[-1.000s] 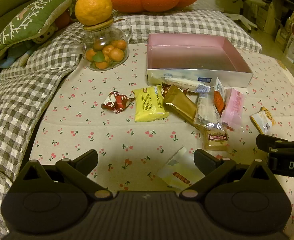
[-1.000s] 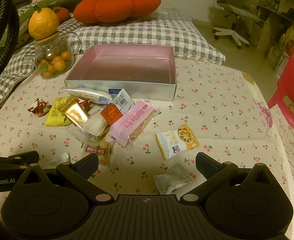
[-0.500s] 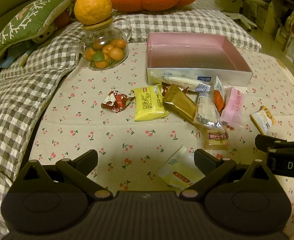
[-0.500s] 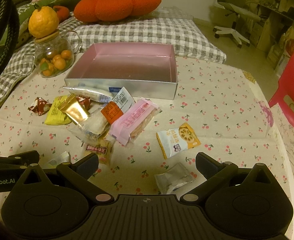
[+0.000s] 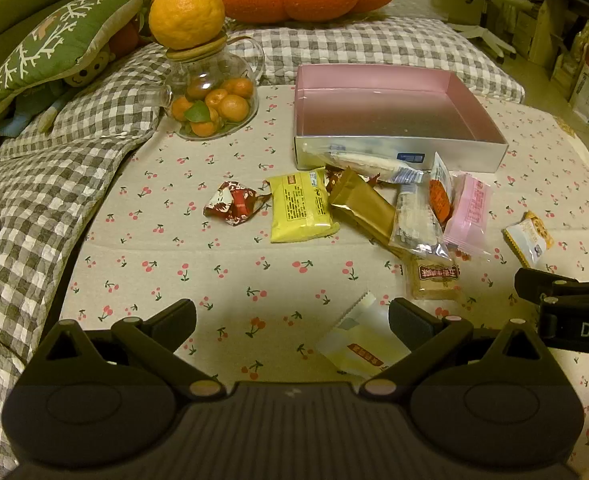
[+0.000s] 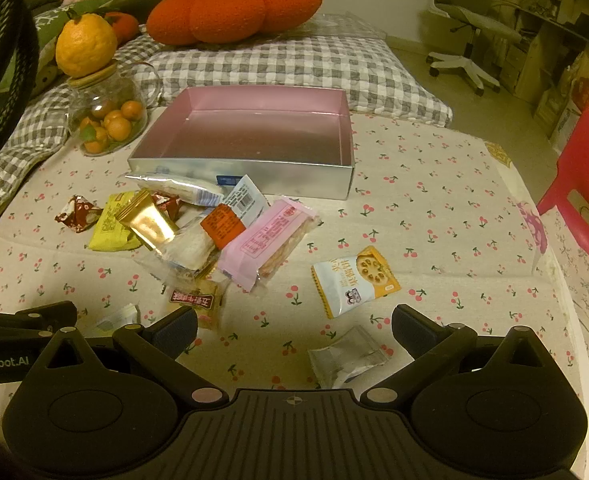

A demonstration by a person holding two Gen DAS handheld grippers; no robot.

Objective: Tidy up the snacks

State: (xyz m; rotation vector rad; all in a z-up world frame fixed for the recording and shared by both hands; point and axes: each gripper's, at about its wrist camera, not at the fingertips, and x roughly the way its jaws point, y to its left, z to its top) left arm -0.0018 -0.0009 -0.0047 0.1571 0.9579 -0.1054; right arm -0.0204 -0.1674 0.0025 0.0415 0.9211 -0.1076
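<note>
Beneath both tools spreads a cream cloth (image 5: 174, 248) dotted with small red cherries. Ahead sits a box (image 6: 254, 168), pink inside and silver outside. Before it lie wrappers: one yellow (image 5: 300, 210), one gold (image 5: 360, 206), one pink (image 6: 268, 240), one red and white (image 5: 234, 208). Farther off are a grey-and-white checked blanket (image 5: 34, 184), an orange pumpkin-shaped cushion (image 6: 234, 10) and a green pillow with white branches (image 5: 54, 52).

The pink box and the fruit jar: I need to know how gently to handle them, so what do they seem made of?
The pink box looks like card or thin metal; I cannot tell which. Its outer wall has a silvery sheen that mirrors the packets beside it, and the inside is satin pink. The fruit jar looks like clear glass: the small oranges show through and it glints. Its lid looks like pale wood.
</note>
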